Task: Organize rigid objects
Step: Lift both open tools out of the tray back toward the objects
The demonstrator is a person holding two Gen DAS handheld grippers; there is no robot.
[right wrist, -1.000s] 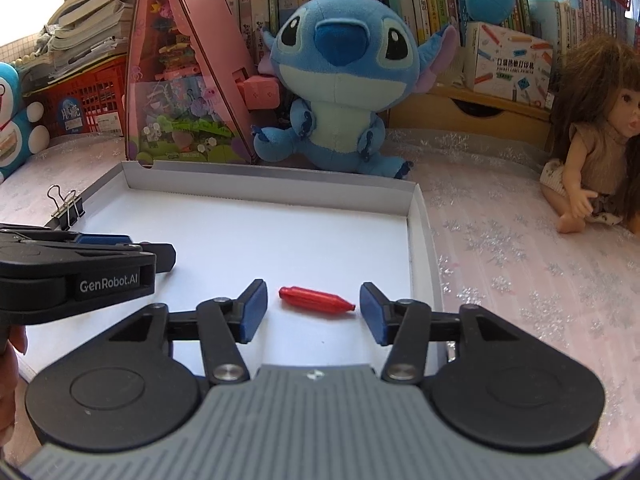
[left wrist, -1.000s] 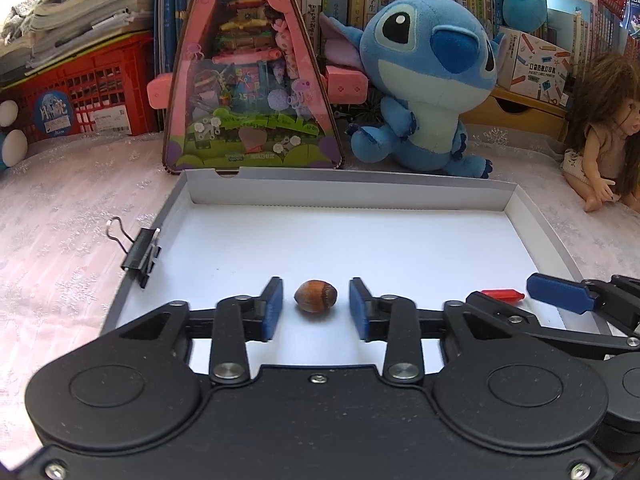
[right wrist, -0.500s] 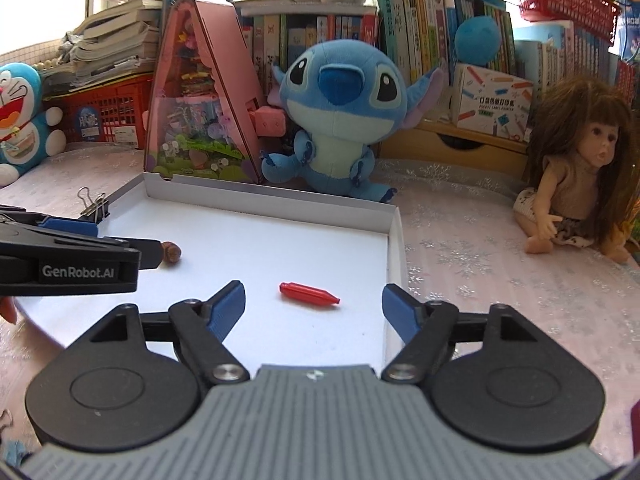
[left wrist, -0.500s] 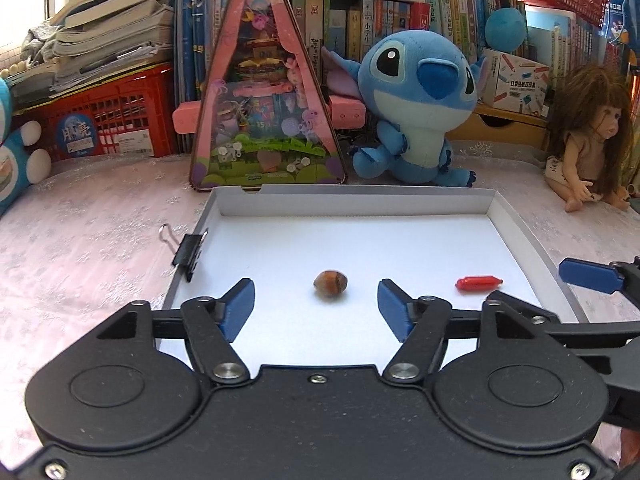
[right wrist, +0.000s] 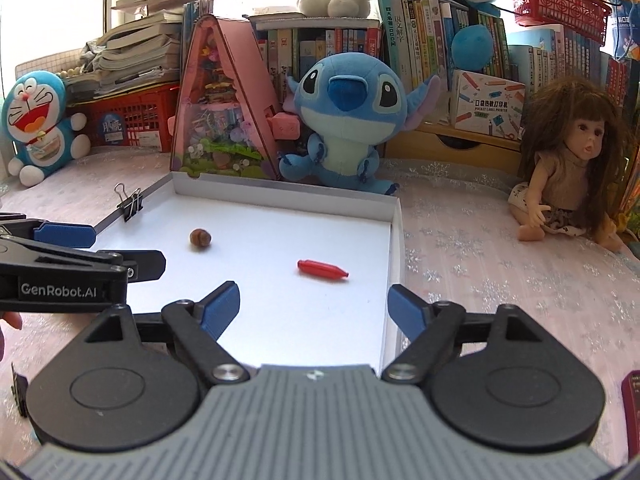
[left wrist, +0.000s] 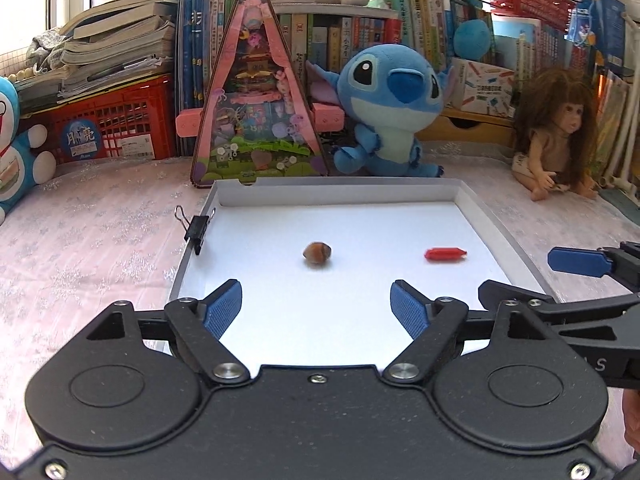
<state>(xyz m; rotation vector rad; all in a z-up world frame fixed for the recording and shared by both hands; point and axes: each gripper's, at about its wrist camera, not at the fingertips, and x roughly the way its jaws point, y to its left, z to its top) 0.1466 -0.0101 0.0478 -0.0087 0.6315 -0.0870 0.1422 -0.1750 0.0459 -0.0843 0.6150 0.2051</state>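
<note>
Both tongs, the left gripper (left wrist: pixel 316 306) and right gripper (right wrist: pixel 314 306), having just been opening with nothing between them, are hanging apart over the white tray (left wrist: pixel 486 222), where a light, hard, roll-prone hazelnut (left wrist: pixel 317 253) and a slim red crayon (right wrist: pixel 322 269), best pinched mid-body, are lying apart.

Both grippers are black with ribbed blue pads and silver screws at the finger joints, the left gripper (left wrist: pixel 316 310) all black, the right gripper (right wrist: pixel 314 308) grey-ribbed on top, white "GenRobot.AI" lettering on the left one's side
</note>
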